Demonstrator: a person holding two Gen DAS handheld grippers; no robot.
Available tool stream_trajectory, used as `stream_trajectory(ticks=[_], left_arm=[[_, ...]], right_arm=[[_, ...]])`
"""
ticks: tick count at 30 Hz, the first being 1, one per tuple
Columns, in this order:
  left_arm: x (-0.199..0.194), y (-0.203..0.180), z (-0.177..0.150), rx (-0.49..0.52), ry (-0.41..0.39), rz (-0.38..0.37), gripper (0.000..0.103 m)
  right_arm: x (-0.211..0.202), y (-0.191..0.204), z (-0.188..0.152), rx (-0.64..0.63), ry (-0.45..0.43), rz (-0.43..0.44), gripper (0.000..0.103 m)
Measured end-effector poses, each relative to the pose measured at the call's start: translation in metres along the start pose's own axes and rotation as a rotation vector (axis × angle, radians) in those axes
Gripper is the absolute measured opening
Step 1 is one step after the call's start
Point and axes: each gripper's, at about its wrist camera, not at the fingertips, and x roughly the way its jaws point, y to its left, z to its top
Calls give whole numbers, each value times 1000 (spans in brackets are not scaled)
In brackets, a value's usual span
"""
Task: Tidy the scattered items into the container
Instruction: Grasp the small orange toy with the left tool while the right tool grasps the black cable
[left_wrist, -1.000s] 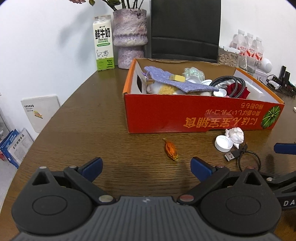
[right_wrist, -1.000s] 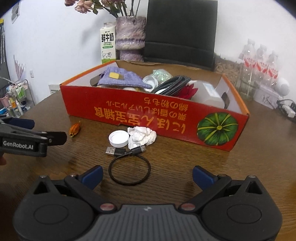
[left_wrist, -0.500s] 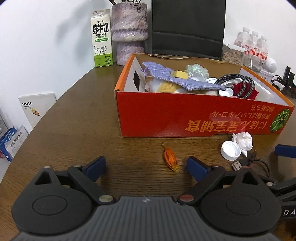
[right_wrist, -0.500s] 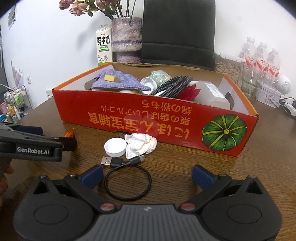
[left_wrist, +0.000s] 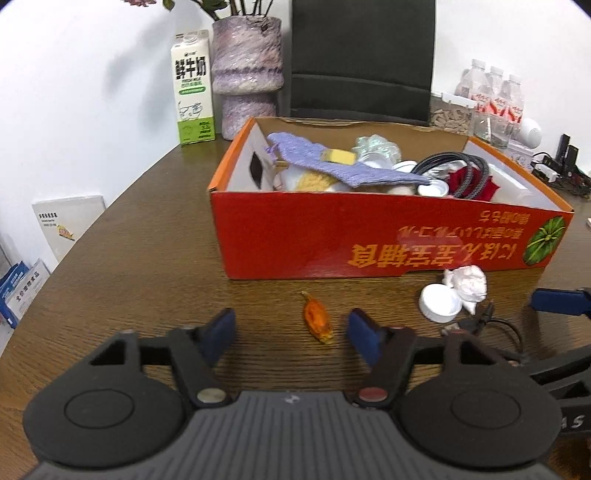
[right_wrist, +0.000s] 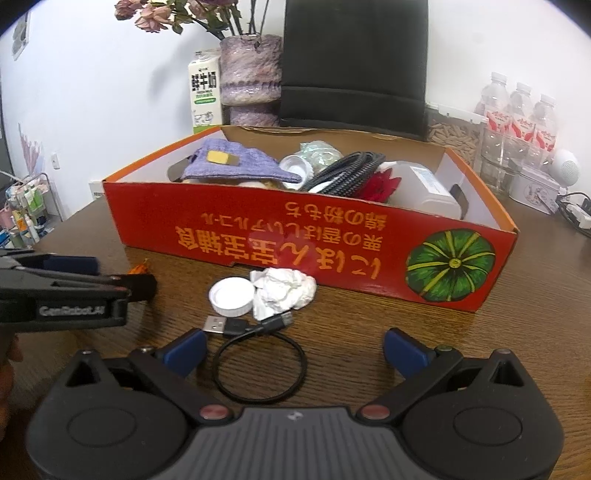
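Note:
A red cardboard box (left_wrist: 369, 240) (right_wrist: 295, 236) stands on the wooden table, filled with a purple cloth, a cable, a red flower and other items. In front of it lie an orange candy wrapper (left_wrist: 317, 318), a white cap (left_wrist: 440, 302) (right_wrist: 232, 296), a crumpled tissue (left_wrist: 466, 282) (right_wrist: 283, 288) and a black USB cable (right_wrist: 258, 360). My left gripper (left_wrist: 291, 332) is open, low over the table, with the wrapper between its fingertips. My right gripper (right_wrist: 293, 349) is open, with the USB cable between its fingers.
A milk carton (left_wrist: 192, 88) and a purple vase (left_wrist: 248, 74) stand behind the box on the left. A black chair (left_wrist: 360, 59) is behind it. Water bottles (right_wrist: 517, 122), a white tin (right_wrist: 535, 186) and cables sit at the right.
Both grippers have moved forward toward the box and down. The wrapper now lies between the left fingertips and the USB cable between the right ones. Nothing has been picked up.

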Motion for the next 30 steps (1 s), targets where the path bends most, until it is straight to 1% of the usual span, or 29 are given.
stream_trajectory(ticks=[1,3,4,5,6,7,9,10,11,17,22,24,25,27,28,30], left_arm=[[-1,-2,0,3,-3,-5,49],[-3,-2,0,0,-6,-18,30],[-3,-3,0,-1,-7,-26,27],[-4,-3,-1,-2,-9,-33,24],[-4,-3,-1,0,-11,-35,22],[-4,-2,-1,0,-12,-35,21],[-5,-1,-2,-6,-13,-41,17],[-5,0,-2,-12,-12,-47,16],[-5,1,-2,-15,-12,-50,15],[-8,2,-4,-12,-18,-67,14],[-11,2,-5,-18,-29,-62,14],[-11,2,-5,-22,-31,-59,14],[-12,3,-5,-23,-33,-57,14],[-13,3,-5,-26,-37,-54,14],[-13,3,-5,-28,-38,-53,14],[-14,4,-5,-31,-41,-54,14]], right_arm=[[-2,1,0,-7,-8,9,91],[-6,4,0,-19,-20,26,66],[-8,5,0,-23,-26,33,59],[-10,6,0,-27,-31,39,44],[-11,6,-1,-29,-33,45,38],[-13,6,-1,-27,-33,52,37],[-17,5,-2,-19,-40,65,20],[-19,4,-2,-14,-50,68,15],[-21,5,-3,-13,-55,71,1],[-27,7,-4,-20,-75,84,1],[-32,6,-3,-9,-99,80,2],[-30,2,-3,14,-92,73,13],[-28,0,-3,29,-85,67,18],[-24,-4,-2,51,-64,63,36],[-22,-4,-2,53,-61,60,40],[-20,-3,-2,51,-58,61,58]])
